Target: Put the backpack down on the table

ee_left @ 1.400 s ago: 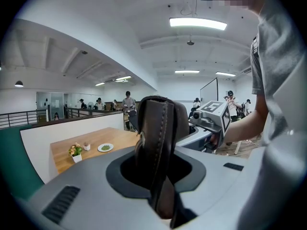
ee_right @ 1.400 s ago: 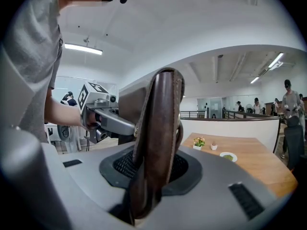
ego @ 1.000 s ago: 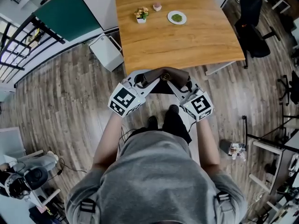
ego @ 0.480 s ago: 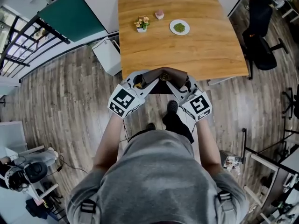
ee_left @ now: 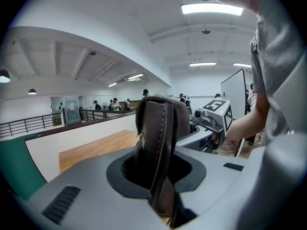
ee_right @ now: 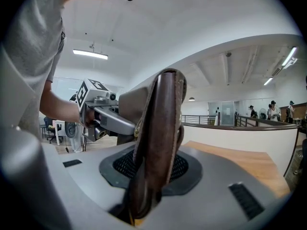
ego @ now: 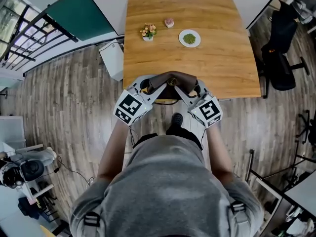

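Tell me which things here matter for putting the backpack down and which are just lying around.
Job: backpack, gripped by left gripper and right gripper; table.
Lying about: flower pot, pink object, plate of something green, office chair.

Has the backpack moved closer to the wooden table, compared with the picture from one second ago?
Yes. The backpack has moved forward: it was at the near edge of the table, and now it shows over the tabletop, past that edge.
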The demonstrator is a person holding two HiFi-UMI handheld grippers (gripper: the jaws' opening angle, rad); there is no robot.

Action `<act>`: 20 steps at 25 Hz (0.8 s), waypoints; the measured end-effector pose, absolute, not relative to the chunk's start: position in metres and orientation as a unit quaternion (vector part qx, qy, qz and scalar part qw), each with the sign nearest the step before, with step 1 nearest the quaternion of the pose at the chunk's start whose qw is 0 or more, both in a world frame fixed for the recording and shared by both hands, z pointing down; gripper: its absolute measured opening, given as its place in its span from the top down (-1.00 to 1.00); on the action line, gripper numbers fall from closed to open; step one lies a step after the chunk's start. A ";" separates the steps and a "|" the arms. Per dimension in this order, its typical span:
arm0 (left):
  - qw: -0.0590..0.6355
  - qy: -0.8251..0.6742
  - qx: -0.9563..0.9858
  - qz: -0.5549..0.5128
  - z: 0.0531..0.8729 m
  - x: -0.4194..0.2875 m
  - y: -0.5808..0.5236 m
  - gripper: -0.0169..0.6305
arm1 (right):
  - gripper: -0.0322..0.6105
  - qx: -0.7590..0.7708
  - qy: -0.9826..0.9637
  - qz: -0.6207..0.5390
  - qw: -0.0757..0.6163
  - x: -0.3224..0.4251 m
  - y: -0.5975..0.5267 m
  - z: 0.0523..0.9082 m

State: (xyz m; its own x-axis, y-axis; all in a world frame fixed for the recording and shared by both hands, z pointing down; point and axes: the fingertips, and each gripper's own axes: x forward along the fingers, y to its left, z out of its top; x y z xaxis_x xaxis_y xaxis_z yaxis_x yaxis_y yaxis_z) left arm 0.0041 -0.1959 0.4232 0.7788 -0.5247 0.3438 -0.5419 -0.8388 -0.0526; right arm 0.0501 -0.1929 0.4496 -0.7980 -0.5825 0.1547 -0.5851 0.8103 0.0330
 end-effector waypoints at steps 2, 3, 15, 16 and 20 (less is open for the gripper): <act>0.027 -0.291 0.940 0.176 0.426 0.006 -0.203 0.66 | 0.54 0.299 -0.951 0.008 0.080 0.052 -0.201 0.452; 0.027 -0.294 0.939 0.176 0.428 0.007 -0.207 0.66 | 0.53 0.296 -0.952 0.009 0.080 0.053 -0.204 0.454; 0.026 -0.322 0.929 0.182 0.449 0.001 -0.238 0.66 | 0.53 0.271 -0.958 -0.004 0.091 0.047 -0.237 0.470; 0.026 -0.323 0.928 0.182 0.451 0.000 -0.241 0.66 | 0.53 0.272 -0.958 -0.003 0.095 0.045 -0.239 0.471; 0.027 -0.322 0.928 0.187 0.460 -0.009 -0.256 0.64 | 0.52 0.280 -0.954 0.004 0.109 0.037 -0.253 0.479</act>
State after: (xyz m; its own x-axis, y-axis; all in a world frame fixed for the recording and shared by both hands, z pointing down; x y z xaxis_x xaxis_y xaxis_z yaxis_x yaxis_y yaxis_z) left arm -0.0085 -0.2558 0.4599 0.7229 -0.5876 0.3636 -0.6078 -0.7910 -0.0700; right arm 0.0369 -0.2527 0.4795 -0.8198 -0.5325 0.2104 -0.5344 0.8436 0.0529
